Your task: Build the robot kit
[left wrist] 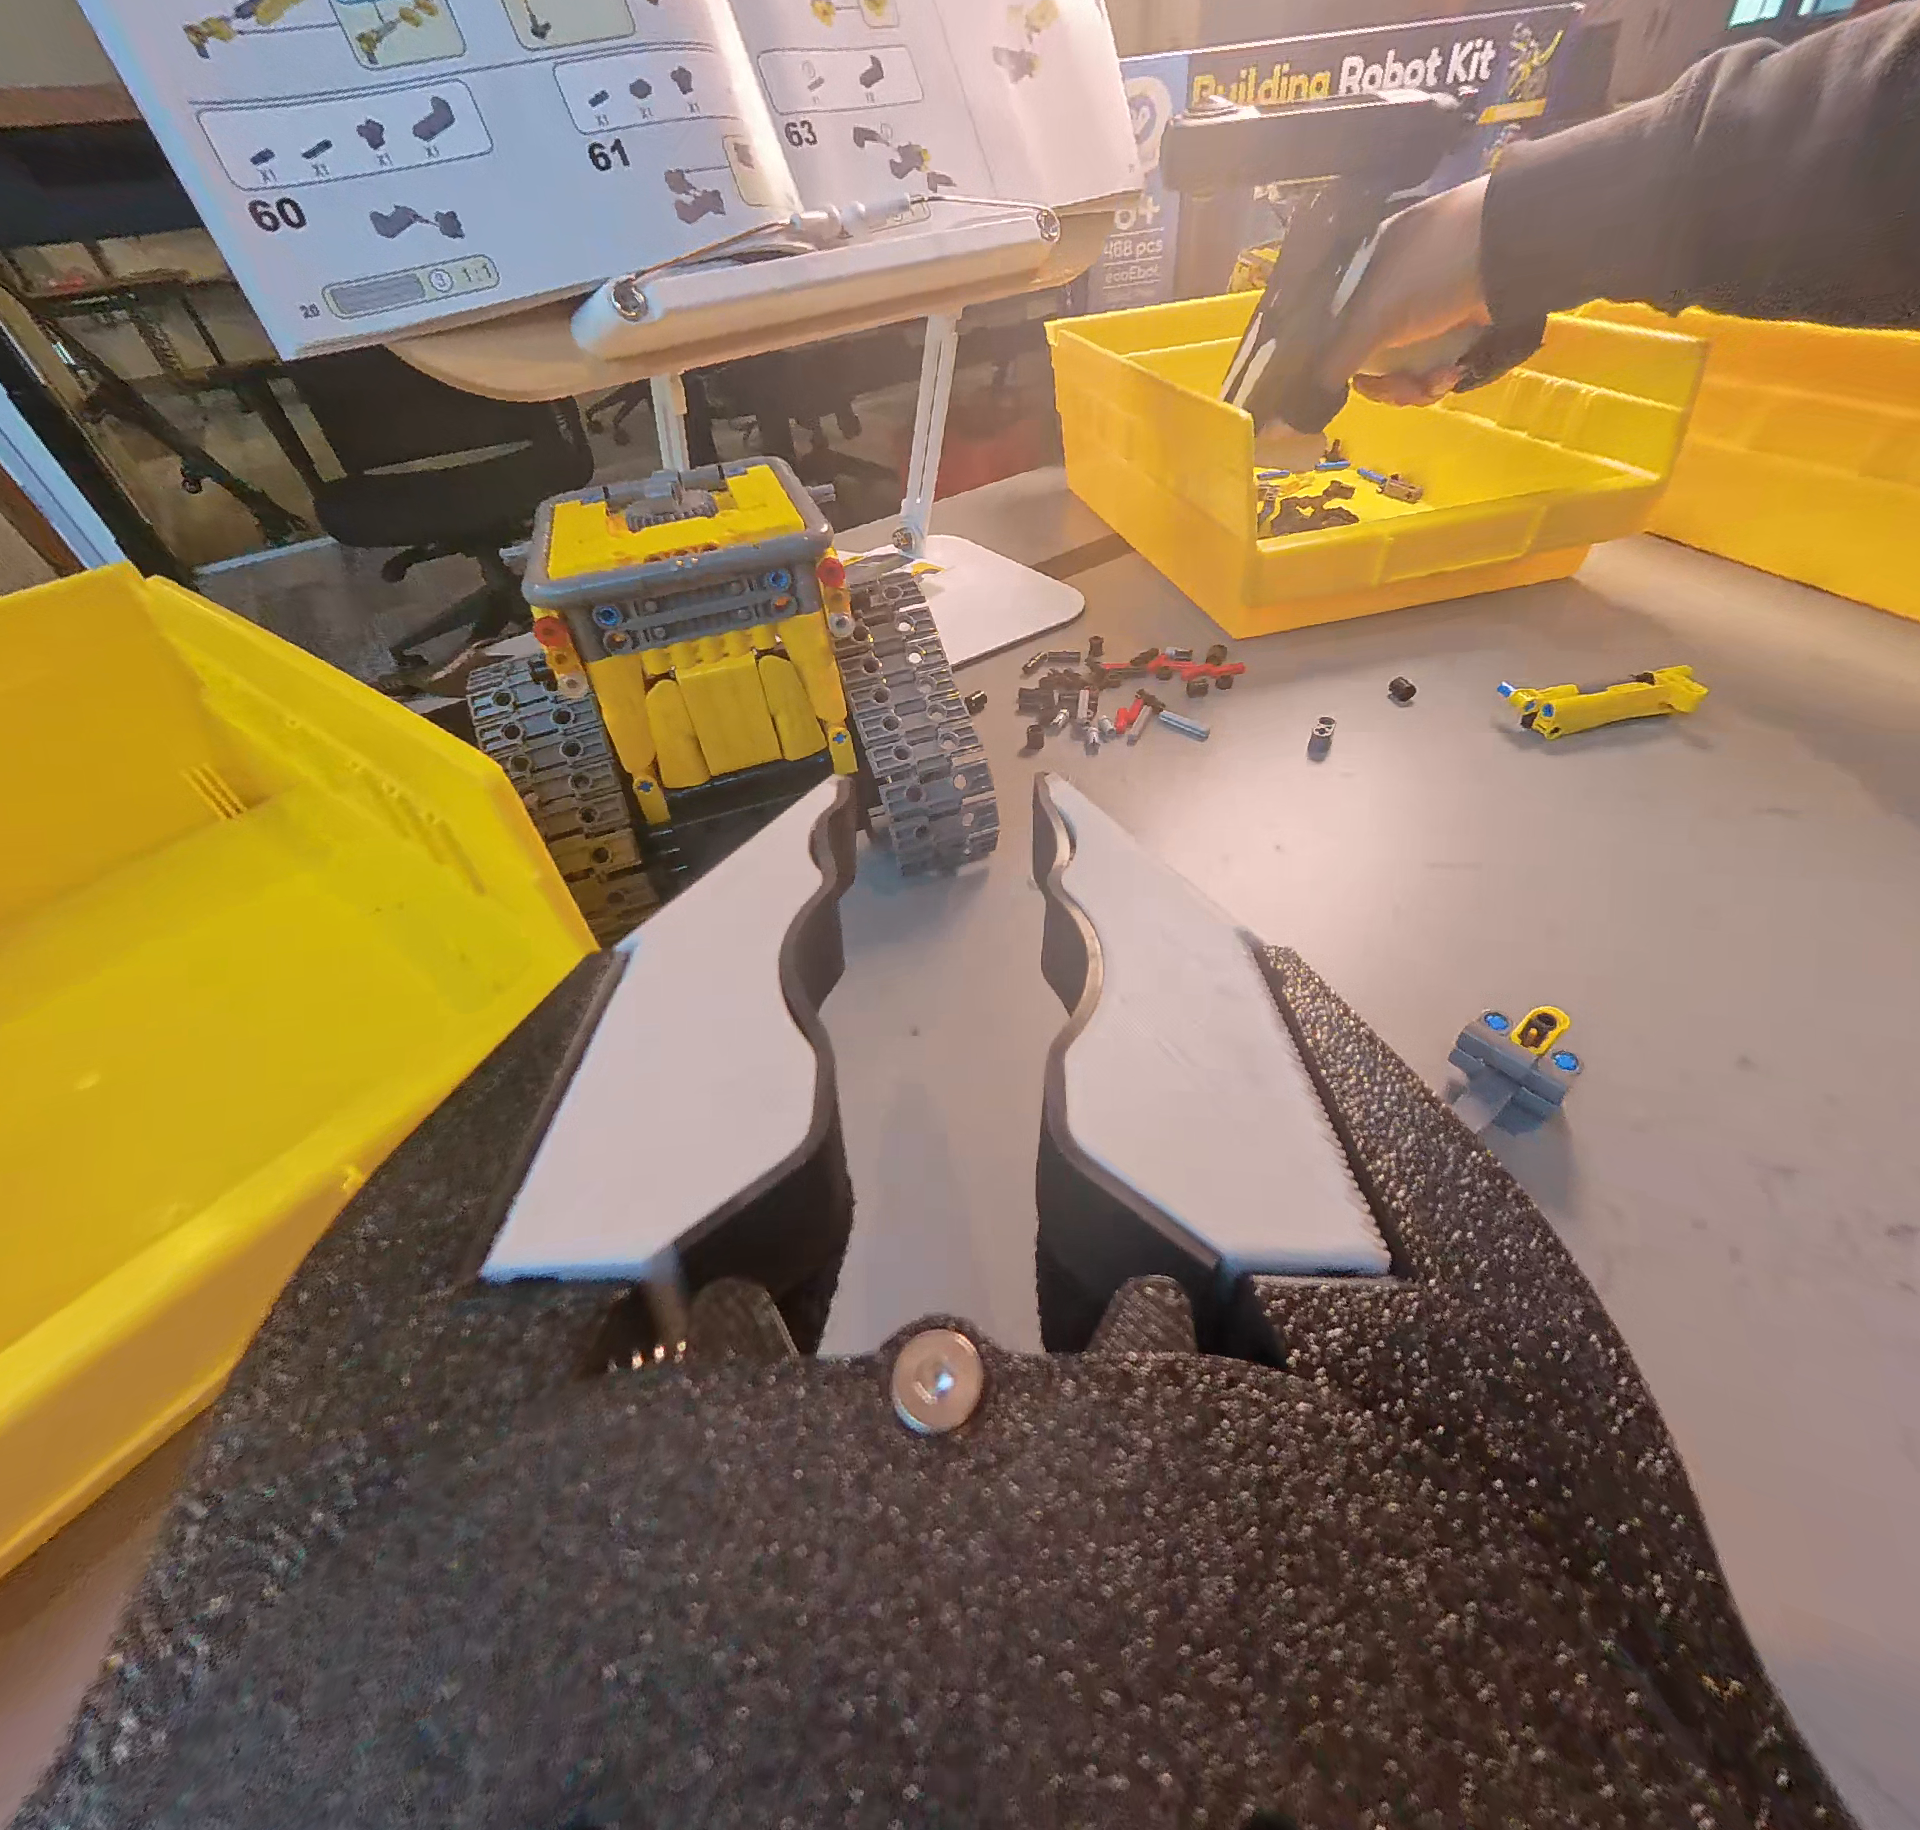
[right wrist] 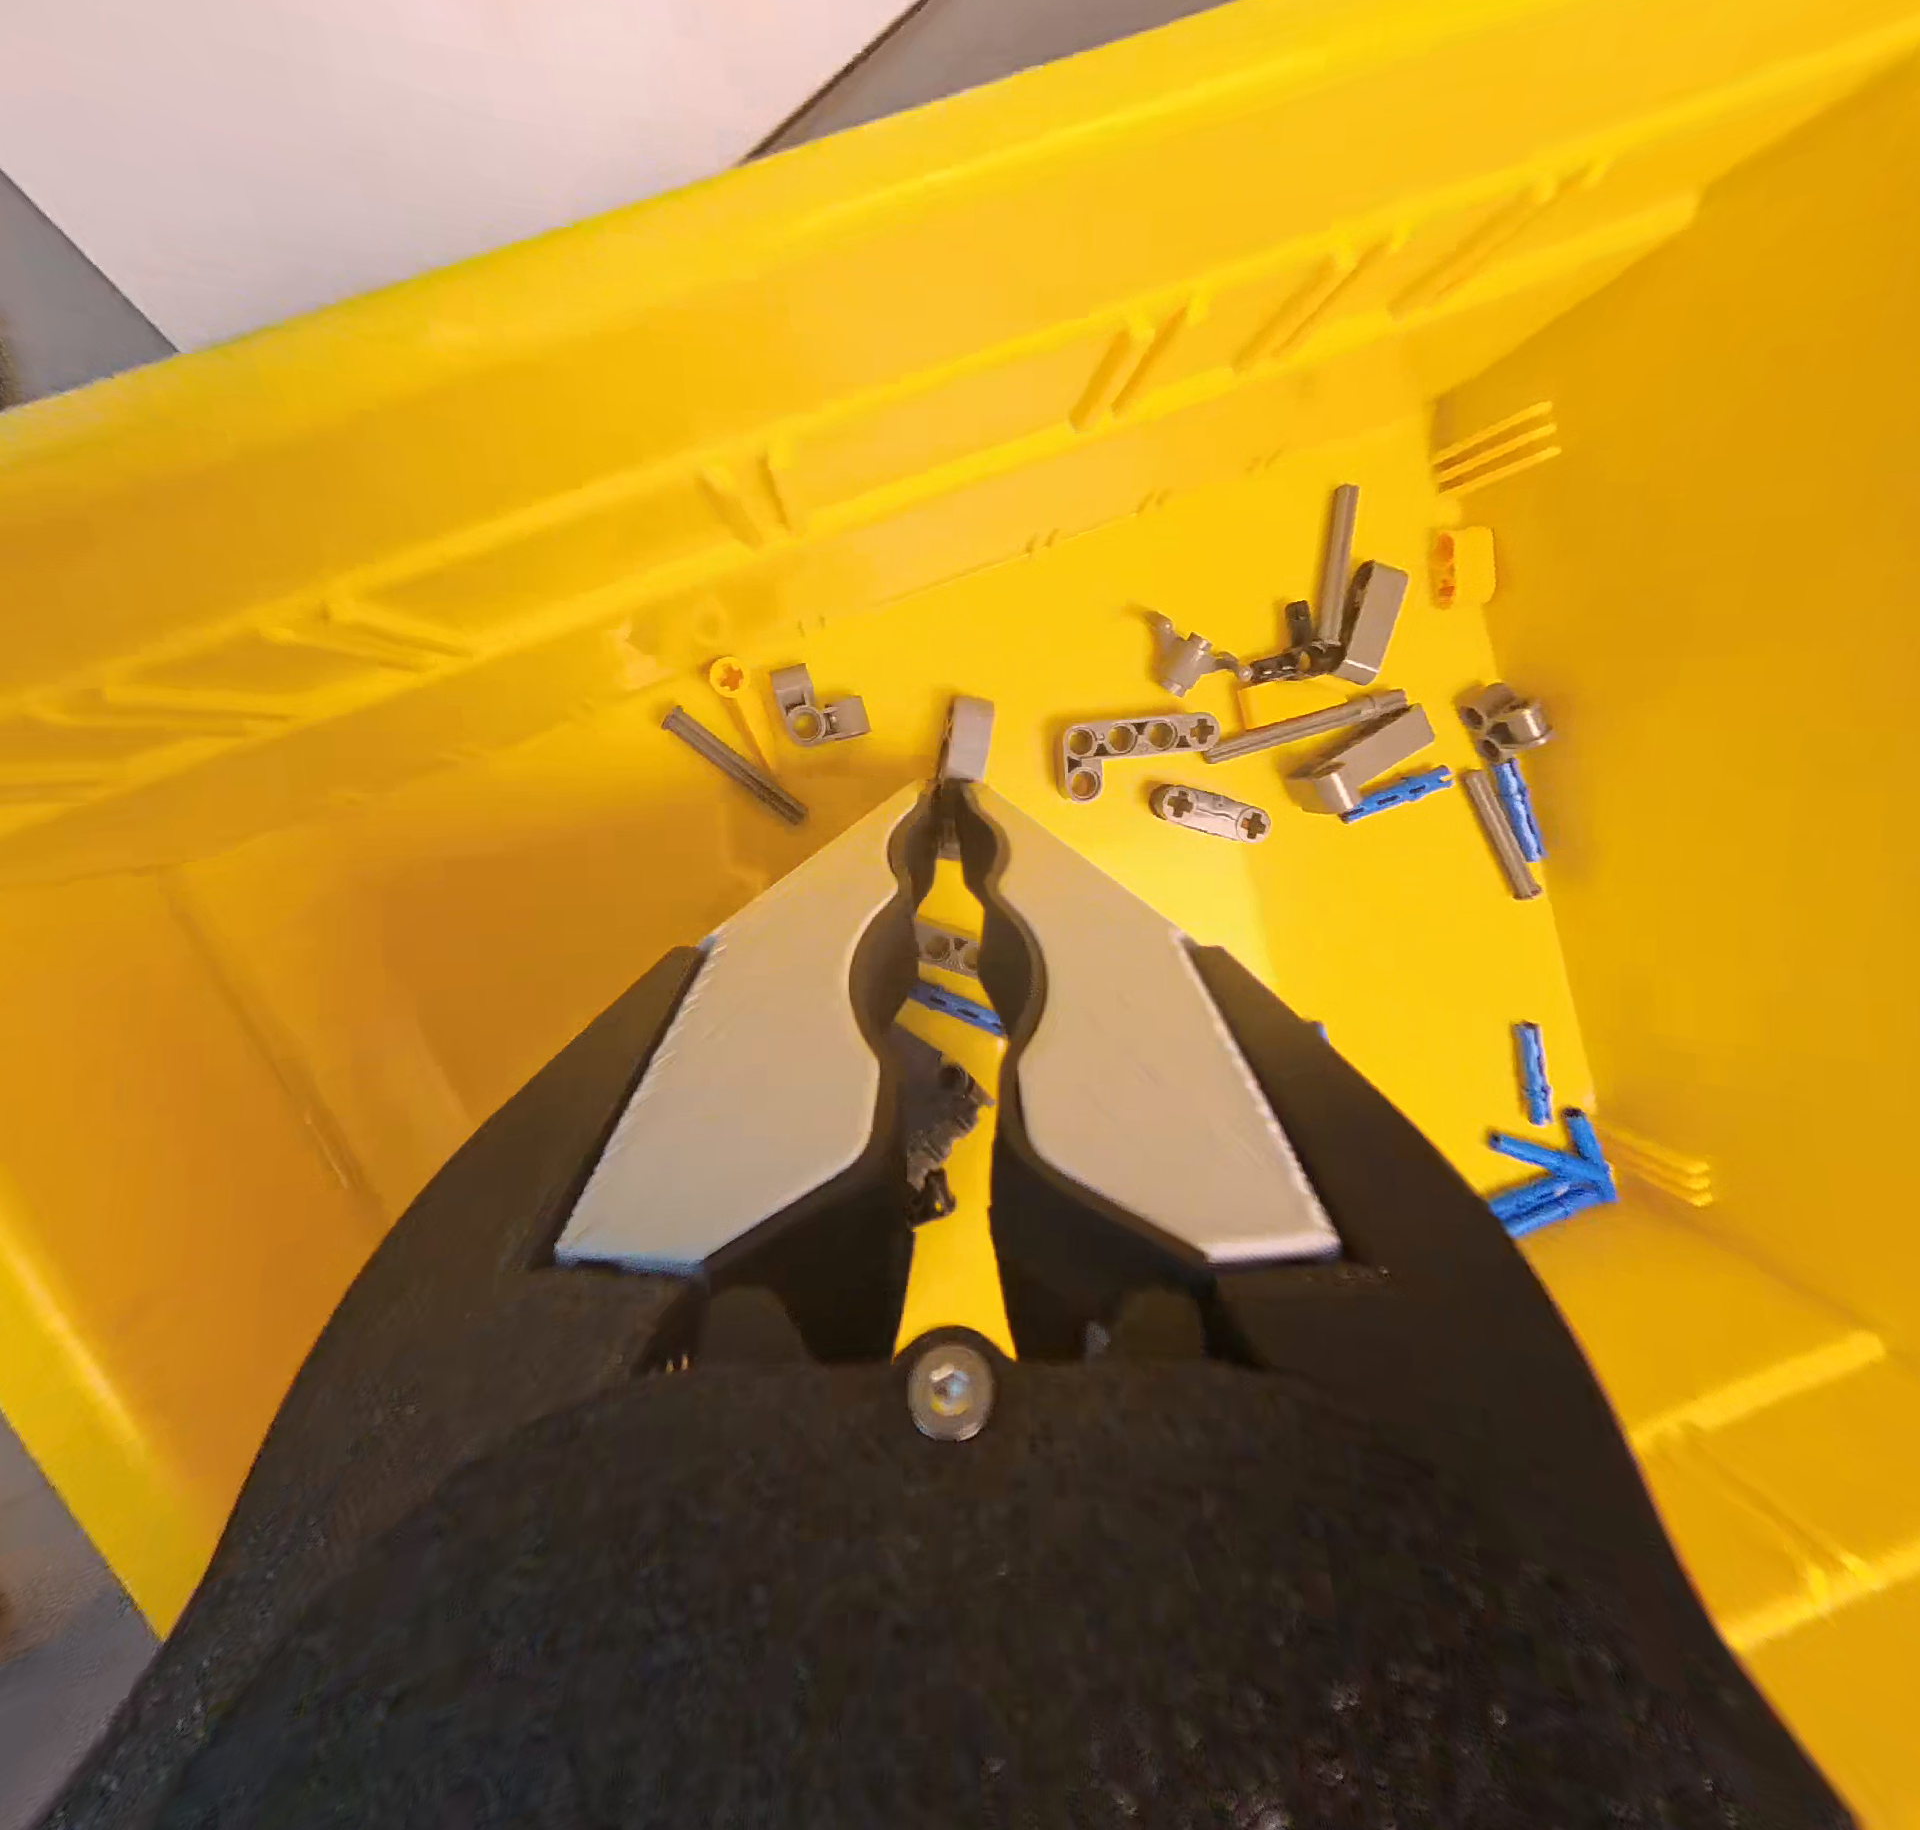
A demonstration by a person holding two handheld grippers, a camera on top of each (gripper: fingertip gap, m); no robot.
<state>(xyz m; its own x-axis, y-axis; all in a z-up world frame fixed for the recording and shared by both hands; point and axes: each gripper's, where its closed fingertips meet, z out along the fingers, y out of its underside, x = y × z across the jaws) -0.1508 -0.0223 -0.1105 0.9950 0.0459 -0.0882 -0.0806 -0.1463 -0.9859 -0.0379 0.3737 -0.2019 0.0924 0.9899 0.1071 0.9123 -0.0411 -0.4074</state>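
Note:
My left gripper (left wrist: 943, 793) is open and empty, held low over the grey table, its tips just in front of a yellow and grey tracked brick robot (left wrist: 717, 668). My right gripper (right wrist: 943, 791) is inside a yellow bin (right wrist: 727, 346), its tips shut on a small grey brick piece (right wrist: 966, 738) above the bin floor. Loose grey and blue pins and beams (right wrist: 1143, 741) lie around it in the bin. In the left wrist view the right gripper (left wrist: 1288, 419) shows far off, held by a hand, reaching down into that bin (left wrist: 1164, 450).
An open instruction booklet (left wrist: 582, 97) sits on a white stand behind the tracked robot. A pile of small pins (left wrist: 1122, 700), a yellow arm assembly (left wrist: 1605, 705) and a small grey assembly (left wrist: 1517, 1058) lie on the table. Another yellow bin (left wrist: 208, 949) is at the left, a kit box (left wrist: 1340, 76) behind. Spacing between my two grippers at the tips: around 45 cm.

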